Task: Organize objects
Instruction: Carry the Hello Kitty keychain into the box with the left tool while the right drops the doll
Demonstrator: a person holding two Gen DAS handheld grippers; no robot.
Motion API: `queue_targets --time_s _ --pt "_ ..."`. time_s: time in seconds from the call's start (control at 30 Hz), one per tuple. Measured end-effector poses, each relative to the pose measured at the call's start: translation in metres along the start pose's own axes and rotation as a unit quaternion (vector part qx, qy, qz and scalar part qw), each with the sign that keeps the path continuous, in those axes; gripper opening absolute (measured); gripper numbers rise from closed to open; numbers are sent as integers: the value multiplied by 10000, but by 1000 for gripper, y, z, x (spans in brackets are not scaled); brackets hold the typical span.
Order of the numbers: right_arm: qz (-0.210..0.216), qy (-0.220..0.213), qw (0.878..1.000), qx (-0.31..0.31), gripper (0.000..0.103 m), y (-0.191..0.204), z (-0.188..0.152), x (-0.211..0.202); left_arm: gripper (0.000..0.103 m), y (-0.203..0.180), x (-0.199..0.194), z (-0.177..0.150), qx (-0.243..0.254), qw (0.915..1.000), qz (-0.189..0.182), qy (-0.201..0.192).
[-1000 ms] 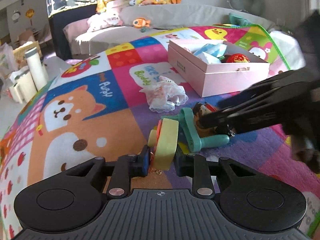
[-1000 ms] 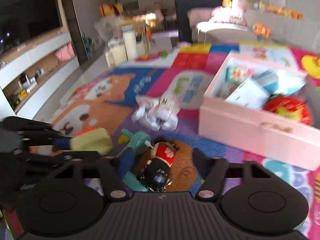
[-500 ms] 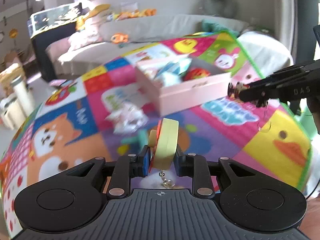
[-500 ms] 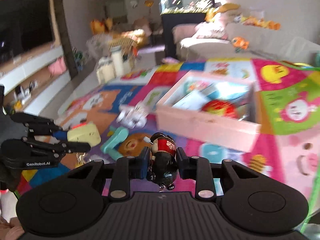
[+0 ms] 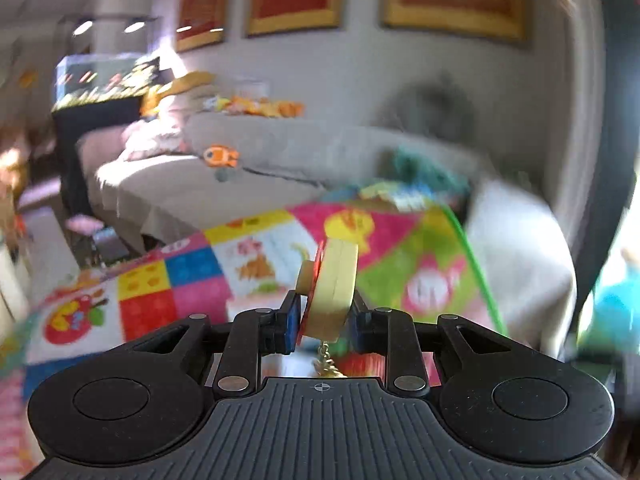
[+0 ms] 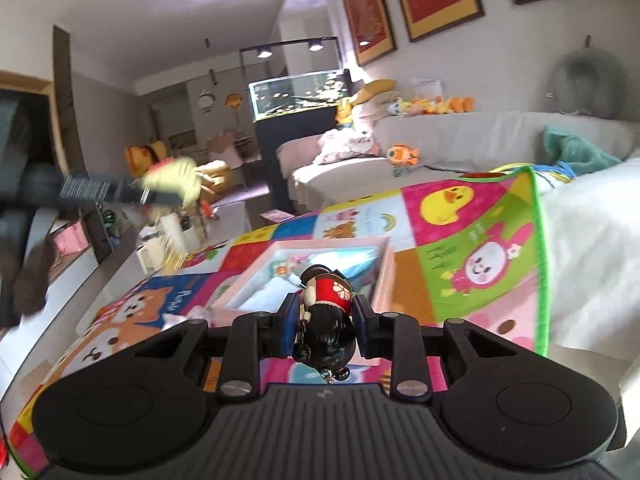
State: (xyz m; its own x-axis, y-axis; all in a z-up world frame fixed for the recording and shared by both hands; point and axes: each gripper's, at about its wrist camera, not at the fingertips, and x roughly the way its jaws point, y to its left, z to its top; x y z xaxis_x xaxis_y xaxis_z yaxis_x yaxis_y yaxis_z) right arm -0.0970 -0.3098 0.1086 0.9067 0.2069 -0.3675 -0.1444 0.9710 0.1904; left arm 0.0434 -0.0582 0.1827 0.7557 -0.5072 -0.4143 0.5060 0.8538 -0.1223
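My left gripper is shut on a flat yellow keychain toy with a red back and a small gold chain hanging below; it is held high above the colourful play mat. My right gripper is shut on a small doll keychain with black hair and a red flowered dress. It hangs above the open pink box on the mat. The left gripper with the yellow toy shows blurred at the left of the right wrist view.
The pink box holds blue and white packets. A white crumpled cloth lies left of the box. A grey sofa with plush toys runs behind the mat. A fish tank stands further back.
Both grippers have risen from the mat with their toys. The right one closed on the doll and moved over the pink box. The left view has tilted up toward the wall.
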Motion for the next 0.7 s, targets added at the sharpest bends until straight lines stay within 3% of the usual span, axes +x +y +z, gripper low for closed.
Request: queue_targets --time_s 0.1,0.23,0.3,0.43,0.6,0.7 --pt "-86 23 9999 46 28 -12 -3 5 28 17 40 12 -744 9962 103 -436" --pt "-176 179 9996 152 28 -20 -10 16 28 27 98 -3 -609 9967 306 434" --pt "-191 245 9994 154 28 -22 -14 20 28 32 103 -19 -589 9960 361 568" --pt "-258 346 9987 267 28 -28 -14 26 28 49 79 -50 -886 9947 270 446" --pt "-127 405 9986 311 28 -22 0 38 28 52 18 -101 -576 9973 298 332" --pt "6 470 9987 219 28 -14 19 61 28 62 -13 -140 -732 9963 306 331"
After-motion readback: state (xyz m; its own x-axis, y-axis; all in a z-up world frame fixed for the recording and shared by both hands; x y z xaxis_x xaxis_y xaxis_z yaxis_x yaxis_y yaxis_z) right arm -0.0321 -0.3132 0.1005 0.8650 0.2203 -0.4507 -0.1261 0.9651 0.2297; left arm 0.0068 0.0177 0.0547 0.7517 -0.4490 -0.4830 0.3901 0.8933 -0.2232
